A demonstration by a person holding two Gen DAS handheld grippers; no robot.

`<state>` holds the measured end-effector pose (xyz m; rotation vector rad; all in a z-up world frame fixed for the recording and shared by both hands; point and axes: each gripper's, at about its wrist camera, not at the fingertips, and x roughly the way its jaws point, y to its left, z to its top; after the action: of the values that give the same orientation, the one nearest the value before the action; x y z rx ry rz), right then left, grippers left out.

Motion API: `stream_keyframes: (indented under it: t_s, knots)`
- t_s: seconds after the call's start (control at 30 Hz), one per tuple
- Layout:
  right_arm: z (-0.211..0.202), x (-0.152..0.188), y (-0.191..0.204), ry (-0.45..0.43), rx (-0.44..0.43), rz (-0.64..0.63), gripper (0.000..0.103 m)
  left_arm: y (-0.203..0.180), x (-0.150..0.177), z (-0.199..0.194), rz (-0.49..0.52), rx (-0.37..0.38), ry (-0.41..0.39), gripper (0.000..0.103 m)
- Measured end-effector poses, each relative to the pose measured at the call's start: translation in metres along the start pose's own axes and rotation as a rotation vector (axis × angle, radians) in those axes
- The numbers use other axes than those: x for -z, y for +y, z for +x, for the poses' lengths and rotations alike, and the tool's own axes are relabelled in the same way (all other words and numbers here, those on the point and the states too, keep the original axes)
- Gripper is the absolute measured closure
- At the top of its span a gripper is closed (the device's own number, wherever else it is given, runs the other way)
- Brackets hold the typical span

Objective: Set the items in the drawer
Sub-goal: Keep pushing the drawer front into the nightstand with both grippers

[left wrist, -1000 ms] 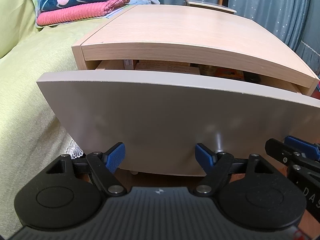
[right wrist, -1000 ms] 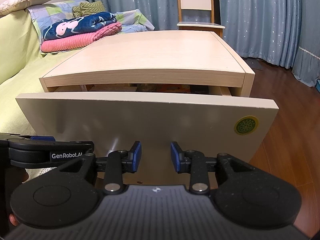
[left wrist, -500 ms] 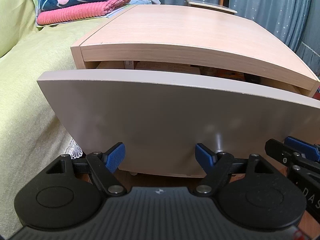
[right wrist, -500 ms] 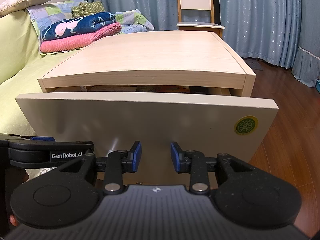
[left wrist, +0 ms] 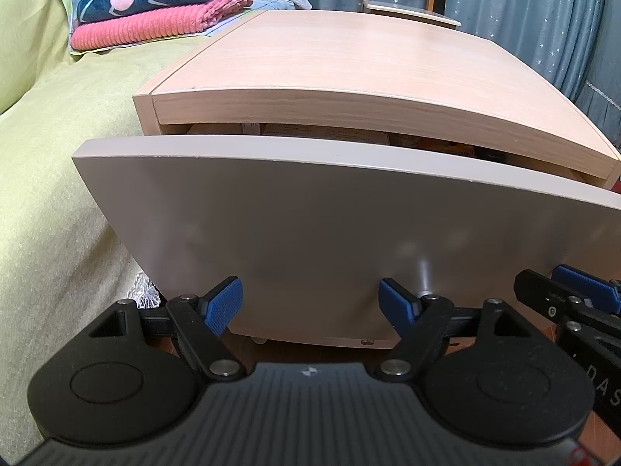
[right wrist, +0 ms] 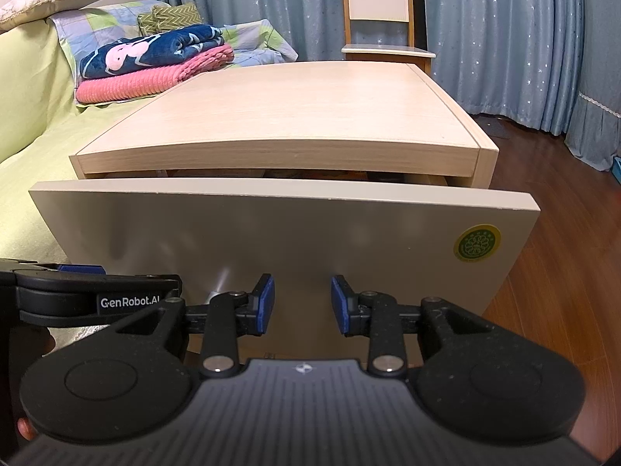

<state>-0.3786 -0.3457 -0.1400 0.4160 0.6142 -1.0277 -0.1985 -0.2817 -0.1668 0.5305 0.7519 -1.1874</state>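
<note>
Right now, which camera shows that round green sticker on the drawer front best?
The right wrist view: the green sticker sits fully visible near the drawer front's right edge. In the left wrist view that corner runs out of frame, so the sticker does not appear.

Readable text: "GenRobot.AI" in white print on the side of the black left tool (right wrist: 99, 298), seen from the right wrist view. From the left wrist view, white letters "DAS" on the black body of the right tool (left wrist: 605, 388), cut off at the frame edge. Round green-and-yellow sticker (right wrist: 476, 243) on the right side of the grey drawer front (right wrist: 271, 233) carries print, too small to read.
</note>
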Motion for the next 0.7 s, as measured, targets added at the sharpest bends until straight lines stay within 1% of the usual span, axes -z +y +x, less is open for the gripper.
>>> stream_keyframes:
  t_s: [0.7]
  knots:
    - [0.0033, -0.0025, 0.0001, -0.006, 0.007, -0.001, 0.075, 0.0045, -0.0086, 0.007, 0.004, -0.004, -0.003, 0.024]
